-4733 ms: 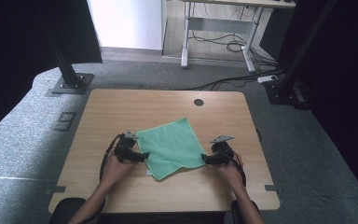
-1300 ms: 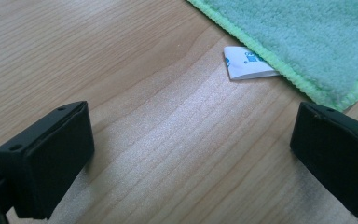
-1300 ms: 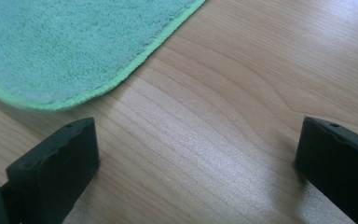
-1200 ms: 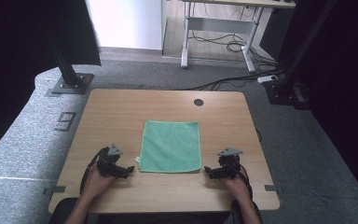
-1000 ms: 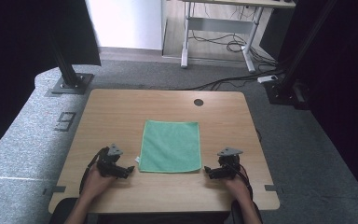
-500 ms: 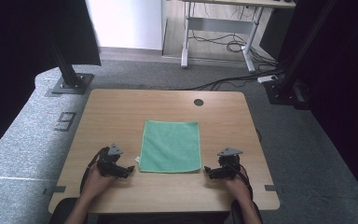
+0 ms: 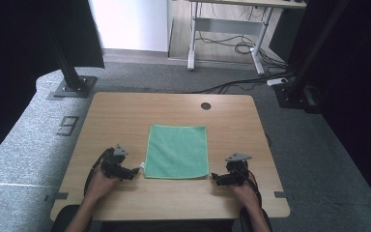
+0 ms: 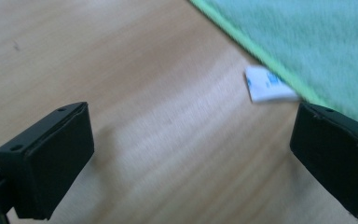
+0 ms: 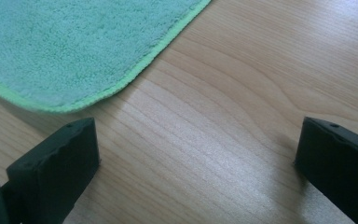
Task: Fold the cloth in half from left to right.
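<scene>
Left tool (image 7: 136, 170) jaws spread wide, gripping nothing, resting low on the worktop (image 7: 125, 111) just off the near-left corner of the green cloth (image 7: 178, 151); white label tag (image 8: 269, 85) sticks out at that corner, close to one jaw; right tool (image 7: 216, 179) also wide open and empty, just beside the near-right corner; both hands hold the tools from the near edge, forearms low; cloth lies flat, spread between the two tools, mid-worktop.
</scene>
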